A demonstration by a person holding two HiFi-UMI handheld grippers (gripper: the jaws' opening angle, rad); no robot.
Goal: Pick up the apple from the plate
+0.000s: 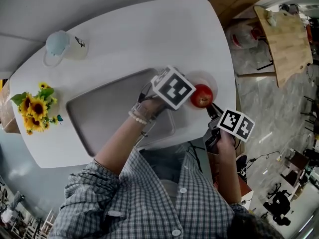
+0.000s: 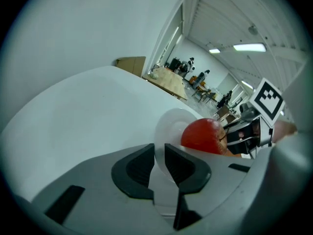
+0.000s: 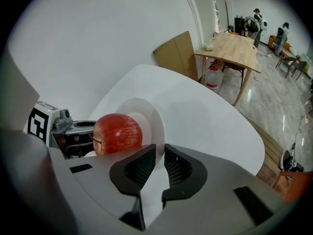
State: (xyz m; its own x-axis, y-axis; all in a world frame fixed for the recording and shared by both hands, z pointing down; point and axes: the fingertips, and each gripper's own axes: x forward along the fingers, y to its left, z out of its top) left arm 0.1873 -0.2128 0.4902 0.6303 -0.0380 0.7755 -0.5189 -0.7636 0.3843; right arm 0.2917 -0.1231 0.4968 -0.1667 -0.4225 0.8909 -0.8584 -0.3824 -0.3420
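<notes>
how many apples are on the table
1. The red apple sits on the white plate near the table's right edge. No other shows, and none seems hidden.

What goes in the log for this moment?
apple: on plate | left gripper: shut on plate rim | right gripper: shut on plate rim

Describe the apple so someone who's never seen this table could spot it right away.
Find the white table, then the small white plate near its right edge, beside the grey tray. The apple sits on that plate: the only round red thing on the table.
</notes>
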